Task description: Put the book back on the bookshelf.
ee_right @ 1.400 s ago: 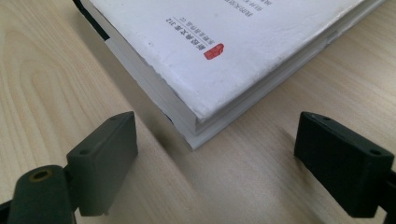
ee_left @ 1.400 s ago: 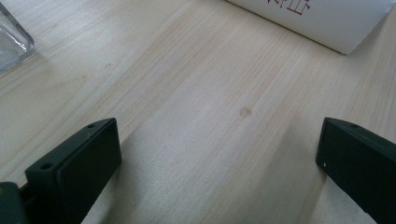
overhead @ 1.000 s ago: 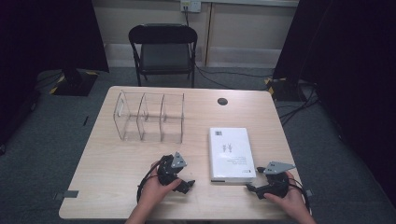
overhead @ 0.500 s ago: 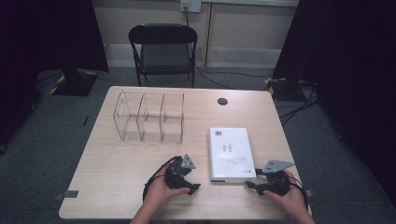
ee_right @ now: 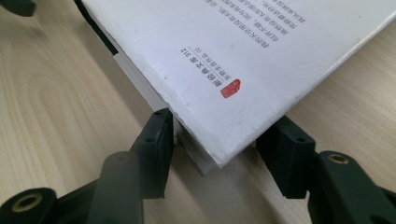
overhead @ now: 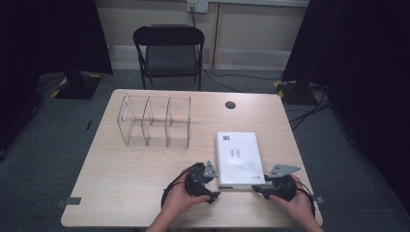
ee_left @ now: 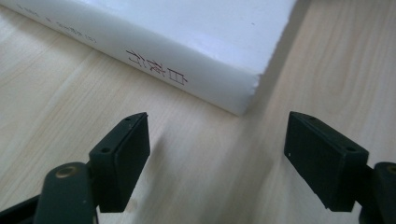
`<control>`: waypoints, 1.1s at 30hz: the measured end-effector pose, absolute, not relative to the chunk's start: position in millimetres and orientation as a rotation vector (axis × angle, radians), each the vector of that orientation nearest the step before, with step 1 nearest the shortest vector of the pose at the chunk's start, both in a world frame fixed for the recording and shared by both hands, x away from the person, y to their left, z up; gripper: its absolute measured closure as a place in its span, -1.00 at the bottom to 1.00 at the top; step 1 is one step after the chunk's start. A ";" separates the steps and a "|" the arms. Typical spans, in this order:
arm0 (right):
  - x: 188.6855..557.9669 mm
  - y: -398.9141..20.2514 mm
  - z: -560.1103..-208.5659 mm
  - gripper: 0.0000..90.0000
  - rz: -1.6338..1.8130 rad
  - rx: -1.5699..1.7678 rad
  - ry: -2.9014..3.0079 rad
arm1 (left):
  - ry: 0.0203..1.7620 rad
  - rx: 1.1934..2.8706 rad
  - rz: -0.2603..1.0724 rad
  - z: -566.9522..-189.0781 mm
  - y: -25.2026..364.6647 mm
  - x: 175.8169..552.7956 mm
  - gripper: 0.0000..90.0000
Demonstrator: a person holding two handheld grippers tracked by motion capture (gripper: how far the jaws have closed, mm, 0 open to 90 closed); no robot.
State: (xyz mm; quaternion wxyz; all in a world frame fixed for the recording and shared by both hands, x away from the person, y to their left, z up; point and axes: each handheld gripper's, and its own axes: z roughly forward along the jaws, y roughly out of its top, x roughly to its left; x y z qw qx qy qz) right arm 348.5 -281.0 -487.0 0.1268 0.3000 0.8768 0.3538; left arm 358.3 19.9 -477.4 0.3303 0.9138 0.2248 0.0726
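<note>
A white book [overhead: 238, 157] lies flat on the wooden table [overhead: 121, 183], its near edge by both hands. My left gripper [overhead: 214, 186] sits just left of the book's near left corner. In the left gripper view that gripper [ee_left: 217, 135] is open. Its jaws have just been closing, with bare table between them and the book's corner [ee_left: 233, 93] a little ahead. My right gripper [overhead: 261, 187] is at the near right corner. In the right gripper view its jaws [ee_right: 222, 126] have just been closing and straddle that corner of the book [ee_right: 243, 60], one pad [ee_right: 156, 144] beside the page edge.
A clear acrylic rack [overhead: 154, 121] with three compartments stands at the back left of the table. A black round grommet [overhead: 230, 105] is set near the far edge. A black folding chair [overhead: 169, 53] stands behind the table. Dark curtains hang on both sides.
My left gripper has moved right, up to the book's near left corner. The right hand has stayed by the near right corner.
</note>
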 end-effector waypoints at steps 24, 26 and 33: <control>345.4 -283.1 -474.3 0.38 1.107 0.823 2.518 | 0.530 2.410 0.177 -482.5 5.1 363.2 -0.32; 345.0 -283.0 -473.0 0.38 1.111 0.817 2.511 | 0.530 2.408 0.173 -483.1 5.4 362.9 -0.35; 344.8 -282.7 -470.0 0.42 1.136 0.814 2.497 | 0.558 2.371 0.191 -481.4 7.6 364.4 -0.61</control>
